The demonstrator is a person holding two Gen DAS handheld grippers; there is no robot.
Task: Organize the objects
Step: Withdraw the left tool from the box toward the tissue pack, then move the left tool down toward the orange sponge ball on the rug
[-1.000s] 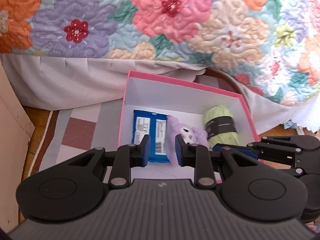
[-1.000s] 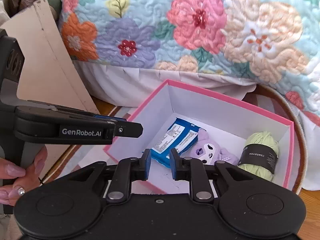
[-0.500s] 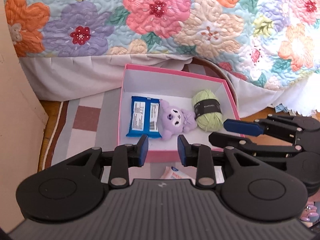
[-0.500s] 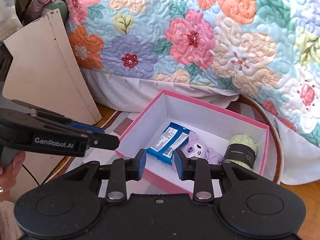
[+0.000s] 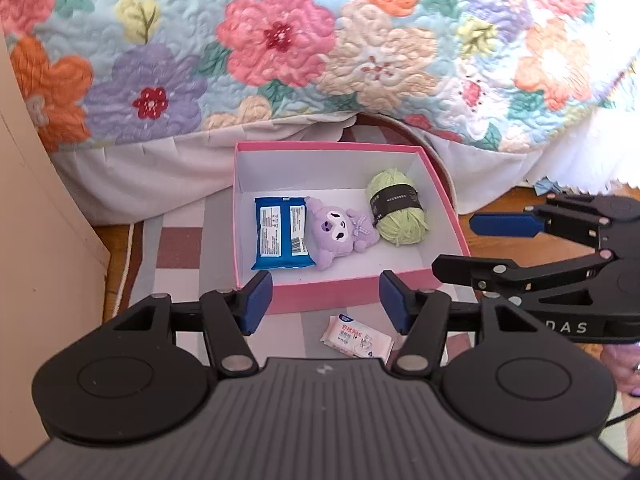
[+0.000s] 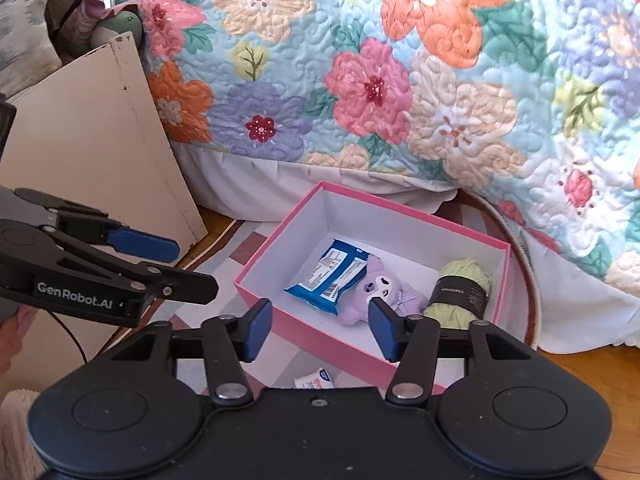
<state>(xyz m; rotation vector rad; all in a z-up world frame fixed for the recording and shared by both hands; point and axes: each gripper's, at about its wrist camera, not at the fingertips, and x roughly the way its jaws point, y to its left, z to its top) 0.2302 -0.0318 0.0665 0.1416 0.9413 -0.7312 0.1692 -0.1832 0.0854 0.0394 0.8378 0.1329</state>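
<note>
Since a moment ago I am pulling both hands up and back from the pink box [image 5: 352, 294], so it is looking smaller and a white tissue packet [image 5: 357, 337] on the rug [image 5: 176, 246] in front of it is coming into sight. Both sets of jaws have just been opening, and nothing is sitting between either pair.

Going left to right, the box is holding a blue wipes pack [image 5: 280, 233] lying flat, a purple plush toy [image 5: 340, 232] touching its right edge, and a green yarn ball [image 5: 398, 208] just beside the plush, near the right wall. The floral quilt [image 5: 280, 40] is hanging over the bed behind the box.

I am judging the white packet to be the piece still waiting to go in. It is lying thin and flat on soft rug, right against the front wall of the box, so pads coming down too steeply could skate over the slick wrapper, pinch the rug, or nudge the box away. My two grippers are also hovering close together and could knock each other.

My left gripper [image 5: 326, 300] is standing about half open, holding and touching nothing. My right gripper [image 6: 320, 326] is likewise about half open and empty.
</note>
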